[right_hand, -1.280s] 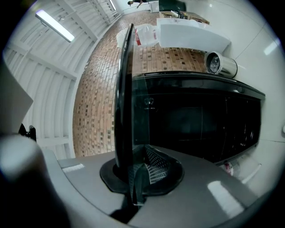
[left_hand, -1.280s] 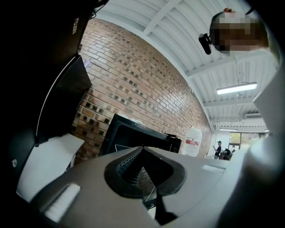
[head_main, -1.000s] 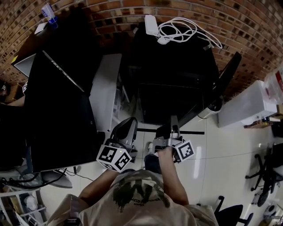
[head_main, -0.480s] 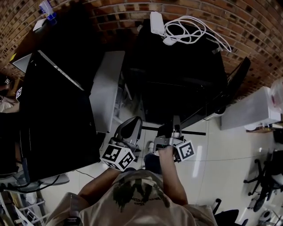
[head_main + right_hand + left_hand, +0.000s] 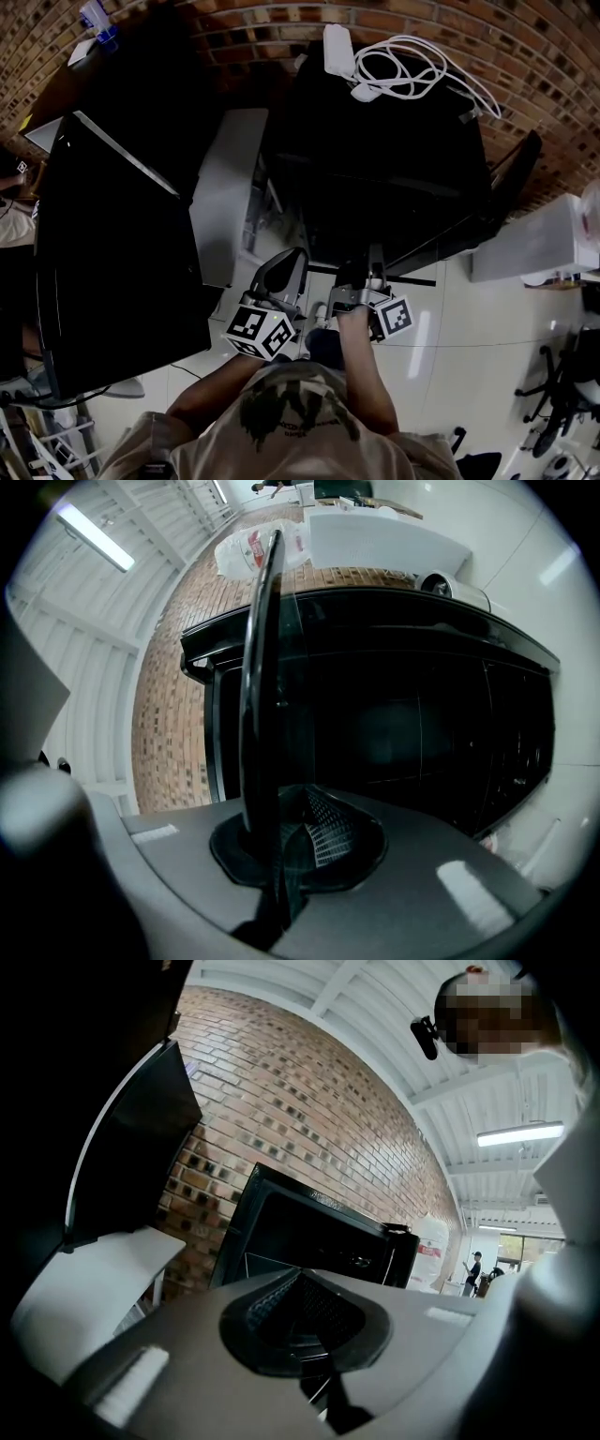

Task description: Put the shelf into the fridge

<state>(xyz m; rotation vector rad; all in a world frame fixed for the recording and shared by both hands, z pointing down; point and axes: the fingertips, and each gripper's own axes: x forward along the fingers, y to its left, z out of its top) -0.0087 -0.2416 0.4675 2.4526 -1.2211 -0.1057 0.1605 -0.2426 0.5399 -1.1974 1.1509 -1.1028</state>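
Observation:
The black mini fridge [image 5: 375,159] stands open against the brick wall, its door [image 5: 225,187] swung out to the left with the grey liner showing. My right gripper [image 5: 361,277] is shut on the shelf [image 5: 261,667], a thin pane with a dark rim that runs edge-on from the jaws [image 5: 286,841] toward the fridge's dark opening [image 5: 403,705]. In the head view the shelf's near rim [image 5: 412,279] lies just in front of the fridge. Beside it on the left, my left gripper [image 5: 281,277] points at the open fridge [image 5: 309,1241], its jaws [image 5: 305,1321] closed on nothing.
A white cable and adapter [image 5: 403,66] lie on top of the fridge. A tall black cabinet [image 5: 112,253] stands at the left, close to the open door. A white box [image 5: 534,248] sits on the light floor at the right, with office chairs [image 5: 562,375] beyond.
Both grippers have shifted slightly right and nearer the fridge, the shelf moving with the right one. The shelf's far corner has swung right.

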